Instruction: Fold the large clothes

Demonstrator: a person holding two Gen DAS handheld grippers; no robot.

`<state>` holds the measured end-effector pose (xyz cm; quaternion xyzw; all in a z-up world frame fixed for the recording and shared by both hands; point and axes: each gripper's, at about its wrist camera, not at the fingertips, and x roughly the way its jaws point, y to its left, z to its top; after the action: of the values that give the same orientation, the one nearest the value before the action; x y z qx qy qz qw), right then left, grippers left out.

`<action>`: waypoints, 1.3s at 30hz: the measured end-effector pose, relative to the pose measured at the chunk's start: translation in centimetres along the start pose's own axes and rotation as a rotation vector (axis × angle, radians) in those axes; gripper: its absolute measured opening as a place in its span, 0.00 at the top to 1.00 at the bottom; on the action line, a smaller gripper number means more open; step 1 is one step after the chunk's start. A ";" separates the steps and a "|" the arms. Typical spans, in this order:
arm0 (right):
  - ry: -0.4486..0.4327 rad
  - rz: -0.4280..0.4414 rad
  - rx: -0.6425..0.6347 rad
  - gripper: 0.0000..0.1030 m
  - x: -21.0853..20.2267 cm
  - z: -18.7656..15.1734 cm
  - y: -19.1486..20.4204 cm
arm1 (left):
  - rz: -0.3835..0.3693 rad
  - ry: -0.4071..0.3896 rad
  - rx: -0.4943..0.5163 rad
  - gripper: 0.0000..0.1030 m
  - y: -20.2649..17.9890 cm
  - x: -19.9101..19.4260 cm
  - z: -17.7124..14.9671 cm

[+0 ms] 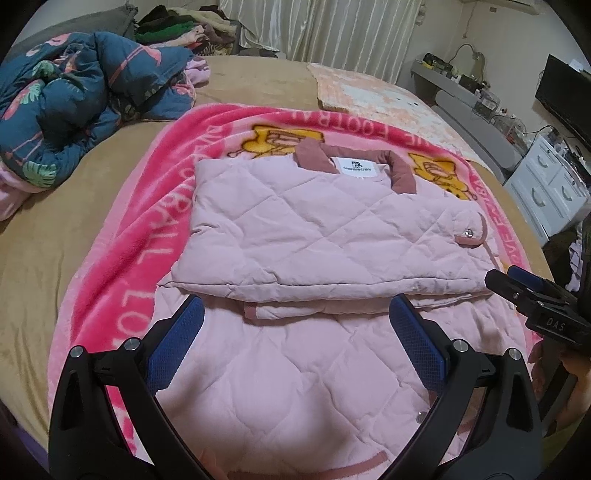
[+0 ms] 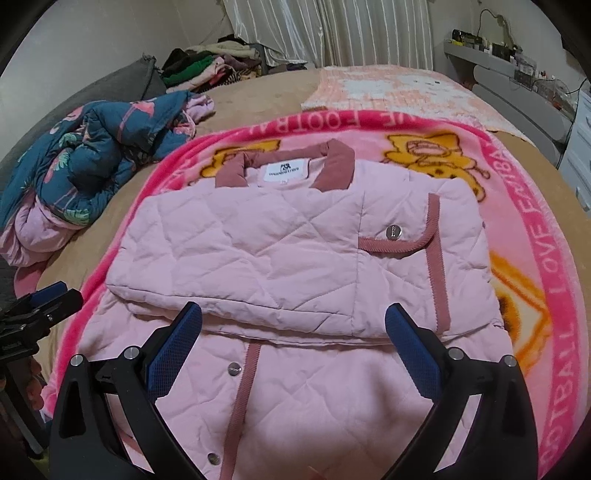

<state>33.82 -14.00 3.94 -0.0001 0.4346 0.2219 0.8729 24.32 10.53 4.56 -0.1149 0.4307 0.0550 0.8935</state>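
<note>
Home bedroom. Large bed (image 1: pixel 44 229) with tan cover, pink fleece blanket (image 1: pixel 147 221) spread on it. Crumpled blue floral quilt (image 1: pixel 74 96) at bed's left. Heap of clothes (image 2: pixel 210 70) by far wall. Pale curtains (image 1: pixel 332 33) behind. White drawers (image 1: pixel 546 192), dark screen (image 1: pixel 565 96) and cluttered shelf (image 2: pixel 491 51) along right wall.

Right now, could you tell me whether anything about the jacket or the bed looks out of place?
The pink quilted jacket lies partly folded and fairly square on the pink blanket; nothing looks damaged. The only untidy thing is the blue floral duvet, crumpled in a heap at the bed's far left. Both grippers hover open.
</note>
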 end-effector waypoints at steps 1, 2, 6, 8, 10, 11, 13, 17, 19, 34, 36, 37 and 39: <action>-0.004 0.002 0.000 0.04 -0.3 0.0 0.0 | -0.003 -0.006 0.002 0.09 -0.1 -0.4 0.0; -0.009 0.007 0.000 0.04 -0.7 0.0 0.0 | -0.005 -0.010 0.004 0.09 -0.2 -0.7 -0.1; -0.036 0.017 -0.005 0.04 -2.5 0.0 0.2 | -0.014 -0.037 0.014 0.09 -0.8 -2.3 -0.3; -0.053 0.023 -0.004 0.04 -3.6 -0.1 0.2 | -0.018 -0.045 0.017 0.09 -1.0 -3.0 -0.4; -0.069 0.029 -0.003 0.04 -4.5 -0.3 0.3 | -0.019 -0.057 0.025 0.09 -1.4 -3.8 -0.6; -0.082 0.034 -0.002 0.04 -5.3 -0.4 0.3 | -0.021 -0.063 0.028 0.09 -1.5 -4.1 -0.6; -0.097 0.042 -0.002 0.04 -6.3 -0.5 0.3 | -0.024 -0.075 0.035 0.09 -1.8 -5.0 -0.8; -0.129 0.054 -0.008 0.04 -8.7 -0.9 0.3 | -0.030 -0.099 0.050 0.09 -2.5 -6.6 -1.4; -0.142 0.054 -0.008 0.04 -9.7 -1.0 0.3 | -0.035 -0.110 0.062 0.09 -3.0 -7.4 -1.8; -0.236 0.072 -0.014 0.04 -15.7 -3.8 -0.2 | -0.042 -0.198 0.040 0.09 -2.2 -12.8 -5.2; -0.244 0.072 -0.019 0.04 -16.3 -4.3 0.0 | -0.038 -0.205 0.041 0.09 -2.0 -13.3 -5.7; -0.247 0.072 -0.022 0.04 -16.6 -4.6 0.1 | -0.036 -0.209 0.036 0.09 -1.7 -13.6 -6.0; -0.253 0.071 -0.025 0.04 -17.0 -5.1 0.3 | -0.040 -0.214 0.031 0.09 -1.4 -14.0 -6.5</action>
<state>20.92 -21.31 13.74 0.0326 0.3181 0.2562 0.9122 10.93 7.50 11.83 -0.1030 0.3311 0.0422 0.9370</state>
